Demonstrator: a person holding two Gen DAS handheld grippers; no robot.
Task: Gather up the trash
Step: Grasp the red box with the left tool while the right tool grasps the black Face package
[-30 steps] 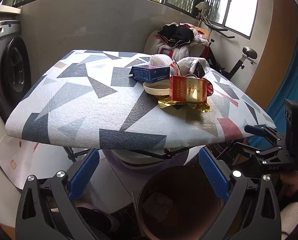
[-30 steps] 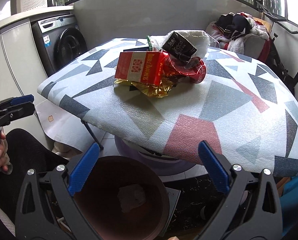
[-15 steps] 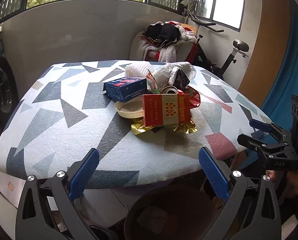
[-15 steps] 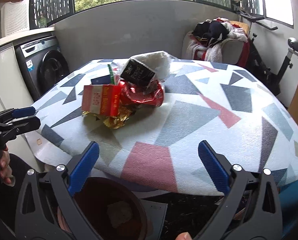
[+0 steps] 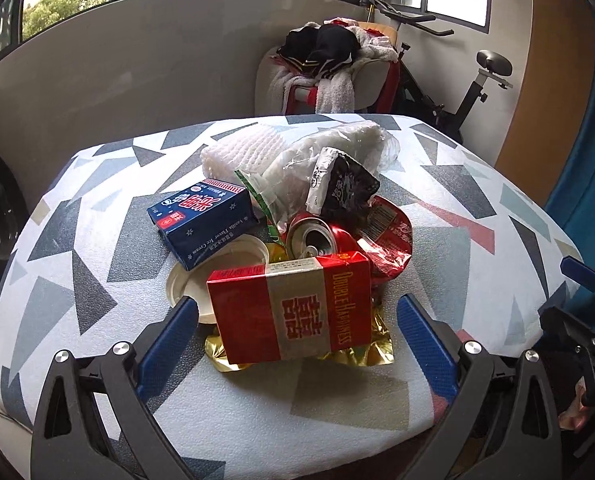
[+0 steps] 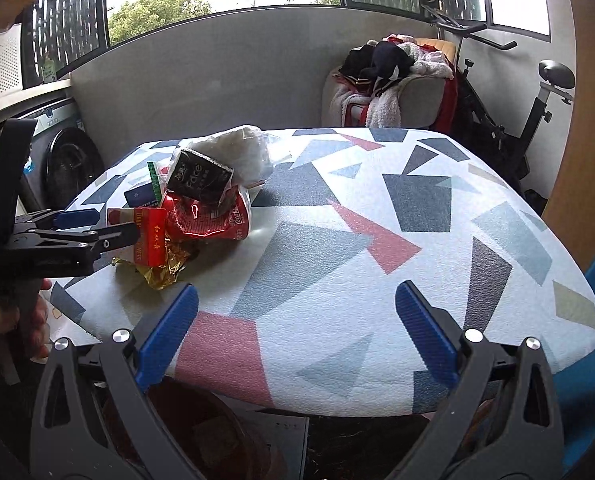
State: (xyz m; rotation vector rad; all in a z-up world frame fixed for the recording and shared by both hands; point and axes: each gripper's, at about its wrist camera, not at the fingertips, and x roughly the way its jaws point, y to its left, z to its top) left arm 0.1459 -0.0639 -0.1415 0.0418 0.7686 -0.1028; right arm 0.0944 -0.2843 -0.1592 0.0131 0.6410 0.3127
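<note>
A heap of trash lies on the patterned table [image 5: 457, 208]. In it are a red carton [image 5: 293, 312], gold foil [image 5: 361, 354], a blue ice-cream box [image 5: 203, 220], a white lid [image 5: 193, 280], a red can [image 5: 317, 238], a black packet [image 5: 345, 190] and white foam netting [image 5: 245, 152]. My left gripper [image 5: 297, 322] is open, its blue pads either side of the red carton without touching it. My right gripper [image 6: 297, 304] is open and empty over the near table edge. The heap [image 6: 201, 208] and the left gripper [image 6: 97, 227] are to its left.
A brown bin [image 6: 201, 436] stands on the floor under the near table edge. A chair heaped with clothes [image 5: 329, 64] and an exercise bike [image 5: 469, 92] are behind the table. A washing machine [image 6: 65, 164] is at the left. A hand [image 6: 37, 320] holds the left gripper's handle.
Both grippers have risen from beside the bin to table height. The left one has moved forward until the red carton lies between its open fingers. Nothing on the table has moved.
</note>
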